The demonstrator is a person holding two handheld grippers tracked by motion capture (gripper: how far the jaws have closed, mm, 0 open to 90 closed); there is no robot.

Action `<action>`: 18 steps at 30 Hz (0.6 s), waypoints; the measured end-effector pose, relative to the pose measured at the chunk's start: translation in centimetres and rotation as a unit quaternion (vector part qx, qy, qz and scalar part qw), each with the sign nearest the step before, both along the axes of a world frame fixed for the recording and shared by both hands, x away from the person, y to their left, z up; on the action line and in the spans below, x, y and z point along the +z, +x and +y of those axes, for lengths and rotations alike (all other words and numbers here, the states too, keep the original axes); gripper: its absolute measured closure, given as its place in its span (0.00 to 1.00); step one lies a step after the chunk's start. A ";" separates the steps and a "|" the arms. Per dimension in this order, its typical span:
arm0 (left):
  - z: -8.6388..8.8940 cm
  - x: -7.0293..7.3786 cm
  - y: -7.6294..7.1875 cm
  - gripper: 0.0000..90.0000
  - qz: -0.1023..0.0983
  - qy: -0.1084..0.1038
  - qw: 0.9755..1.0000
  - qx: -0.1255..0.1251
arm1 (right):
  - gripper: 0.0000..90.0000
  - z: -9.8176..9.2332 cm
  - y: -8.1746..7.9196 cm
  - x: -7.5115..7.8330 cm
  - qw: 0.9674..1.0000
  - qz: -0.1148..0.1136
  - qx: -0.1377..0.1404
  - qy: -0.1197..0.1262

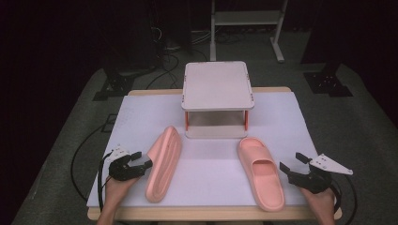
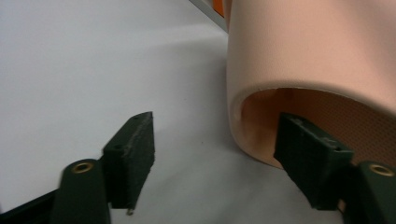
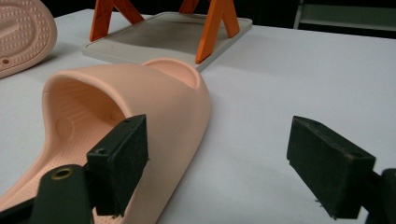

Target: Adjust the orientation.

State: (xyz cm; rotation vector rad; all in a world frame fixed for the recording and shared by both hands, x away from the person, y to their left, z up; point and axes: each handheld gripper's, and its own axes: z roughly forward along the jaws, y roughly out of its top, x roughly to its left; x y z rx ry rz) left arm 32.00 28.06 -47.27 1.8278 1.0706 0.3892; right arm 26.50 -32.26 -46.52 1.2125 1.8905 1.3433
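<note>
Two pink slide slippers lie on the white table. The left slipper (image 1: 164,161) is tipped on its side, sole facing right. My left gripper (image 1: 142,160) is at its left edge; in the left gripper view the strap's rim (image 2: 238,100) stands between the jaws, one jaw inside the strap opening, and neither pad presses on it. The right slipper (image 1: 260,171) lies upright, toe toward the person. My right gripper (image 1: 292,161) is open just right of it, with its left fingertip (image 3: 123,158) in front of the slipper's strap (image 3: 154,93) and nothing gripped.
A small two-tier white stand (image 1: 217,86) with orange legs sits at the back middle of the table; its base plate (image 3: 159,37) lies beyond the right slipper. The table's front edge (image 1: 206,213) is near both hands. Cables trail from both grippers.
</note>
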 end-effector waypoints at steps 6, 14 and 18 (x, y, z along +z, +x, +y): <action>-0.4 0.0 0.4 0.42 0.010 -0.001 1.000 -0.002 | 0.23 0.1 0.0 0.0 1.000 0.001 0.001 0.000; -0.8 0.0 0.7 0.56 0.017 -0.006 1.000 -0.006 | 0.23 0.4 0.1 0.0 1.000 0.004 0.006 -0.002; -0.9 0.0 0.7 0.59 0.020 -0.007 1.000 -0.005 | 0.23 0.4 0.1 0.0 1.000 0.003 0.008 -0.005</action>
